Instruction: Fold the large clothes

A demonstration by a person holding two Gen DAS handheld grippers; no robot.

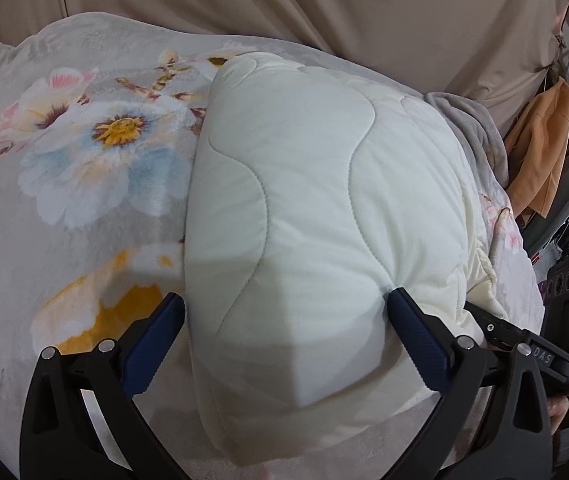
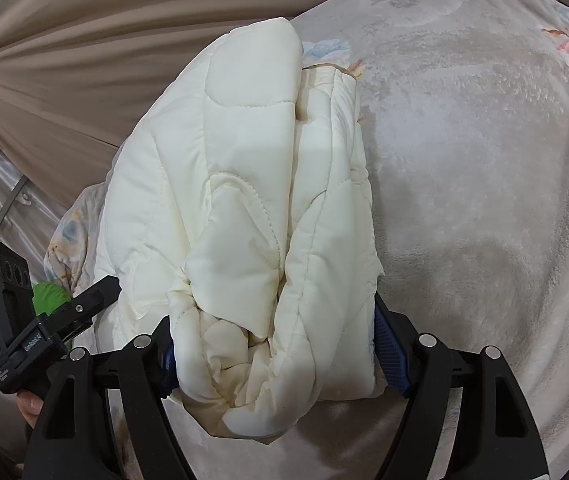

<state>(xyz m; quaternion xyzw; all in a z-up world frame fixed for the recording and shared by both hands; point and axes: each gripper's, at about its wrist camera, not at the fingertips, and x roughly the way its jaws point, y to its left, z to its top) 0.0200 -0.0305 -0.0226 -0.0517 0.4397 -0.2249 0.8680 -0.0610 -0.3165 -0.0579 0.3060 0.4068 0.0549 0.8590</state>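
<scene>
bearing "das": right tool (image 1: 540, 354)

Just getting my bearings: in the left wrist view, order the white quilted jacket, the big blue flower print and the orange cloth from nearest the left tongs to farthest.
1. White quilted jacket: between the left tongs.
2. Blue flower print: upper left, on the blanket.
3. Orange cloth: far right, off the bed.

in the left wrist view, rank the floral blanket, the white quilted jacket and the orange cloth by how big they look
1. floral blanket, spreading widest.
2. white quilted jacket; it is nearer the camera, so its rank against the blanket is unsure.
3. orange cloth, clearly smallest, at the right edge.
</scene>
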